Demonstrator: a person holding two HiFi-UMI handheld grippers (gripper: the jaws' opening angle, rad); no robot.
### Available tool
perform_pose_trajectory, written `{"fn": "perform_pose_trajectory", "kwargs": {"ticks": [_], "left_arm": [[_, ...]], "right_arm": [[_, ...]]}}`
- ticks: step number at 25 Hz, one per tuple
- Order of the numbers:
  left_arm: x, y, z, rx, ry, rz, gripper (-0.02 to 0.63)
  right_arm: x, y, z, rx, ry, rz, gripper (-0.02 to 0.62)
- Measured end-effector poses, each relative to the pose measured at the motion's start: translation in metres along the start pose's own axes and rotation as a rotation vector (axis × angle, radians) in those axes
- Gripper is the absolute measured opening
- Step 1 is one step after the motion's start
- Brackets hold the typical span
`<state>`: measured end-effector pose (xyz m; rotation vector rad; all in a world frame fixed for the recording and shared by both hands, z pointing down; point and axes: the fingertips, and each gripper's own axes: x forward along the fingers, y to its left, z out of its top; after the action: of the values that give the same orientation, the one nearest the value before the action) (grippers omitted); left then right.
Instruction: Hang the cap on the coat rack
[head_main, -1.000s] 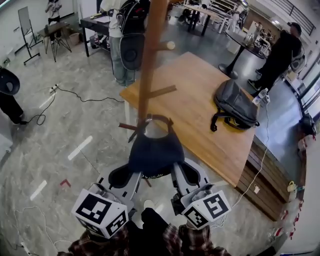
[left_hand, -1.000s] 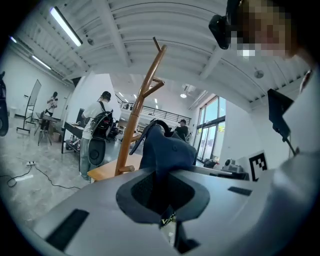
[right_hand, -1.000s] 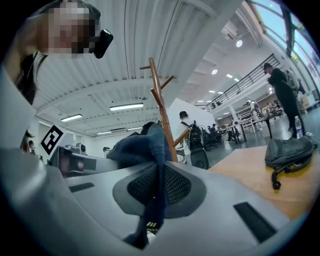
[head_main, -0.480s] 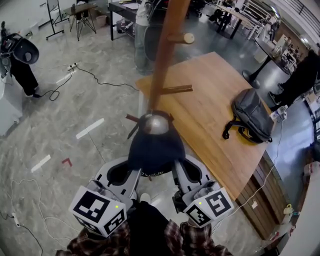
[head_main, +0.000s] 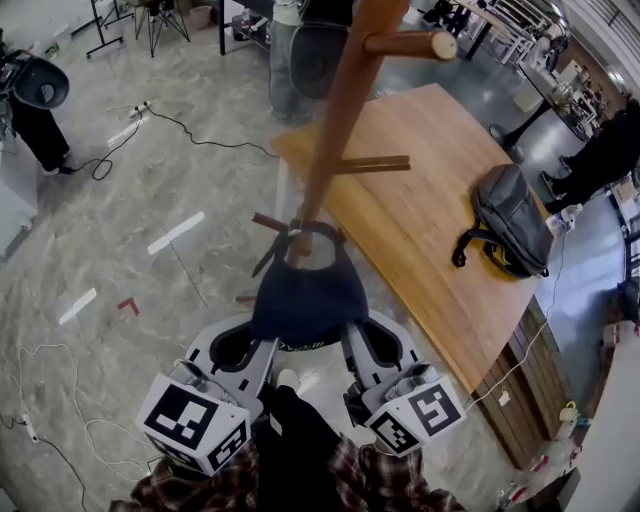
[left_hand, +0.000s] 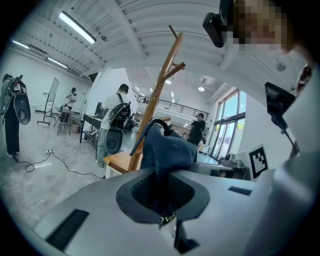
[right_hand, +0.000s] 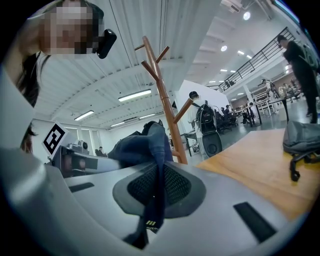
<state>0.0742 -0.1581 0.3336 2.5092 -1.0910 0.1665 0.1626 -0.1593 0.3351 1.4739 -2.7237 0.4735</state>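
A dark navy cap (head_main: 308, 298) hangs between my two grippers, just below the wooden coat rack's pole (head_main: 338, 110). Its rear strap loop (head_main: 314, 244) lies against the pole beside a short lower peg (head_main: 268, 221); whether it is hooked on a peg I cannot tell. My left gripper (head_main: 262, 346) is shut on the cap's left edge and my right gripper (head_main: 352, 346) on its right edge. In the left gripper view the cap (left_hand: 169, 149) rises from the shut jaws toward the rack (left_hand: 156, 102). The right gripper view shows cap fabric (right_hand: 145, 145) pinched, with the rack (right_hand: 164, 97) behind it.
A wooden table (head_main: 420, 190) stands right of the rack with a grey backpack (head_main: 508, 222) on it. A long upper peg (head_main: 410, 44) juts right. A person (head_main: 300, 45) stands beyond the table, another (head_main: 610, 150) at the right. Cables (head_main: 170, 125) trail over the floor.
The head view has swung, so the rack now leans further right. Both grippers keep their hold, and the cap's strap loop shows against the pole again after a pale round patch showed there.
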Motion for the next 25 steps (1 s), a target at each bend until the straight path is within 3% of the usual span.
{"fn": "perform_pose_trajectory", "kwargs": {"ticks": [12, 17, 25], "left_arm": [[0.041, 0.030, -0.049, -0.051, 0.046, 0.016, 0.017], [0.060, 0.045, -0.065, 0.005, 0.066, 0.053, 0.017], [0.090, 0.073, -0.080, 0.008, 0.052, 0.104, 0.017]], "right_arm": [[0.025, -0.036, -0.050, -0.003, 0.087, -0.065, 0.020], [0.041, -0.055, -0.067, -0.007, 0.086, -0.083, 0.020], [0.071, -0.081, -0.090, -0.006, 0.079, -0.103, 0.019]]}}
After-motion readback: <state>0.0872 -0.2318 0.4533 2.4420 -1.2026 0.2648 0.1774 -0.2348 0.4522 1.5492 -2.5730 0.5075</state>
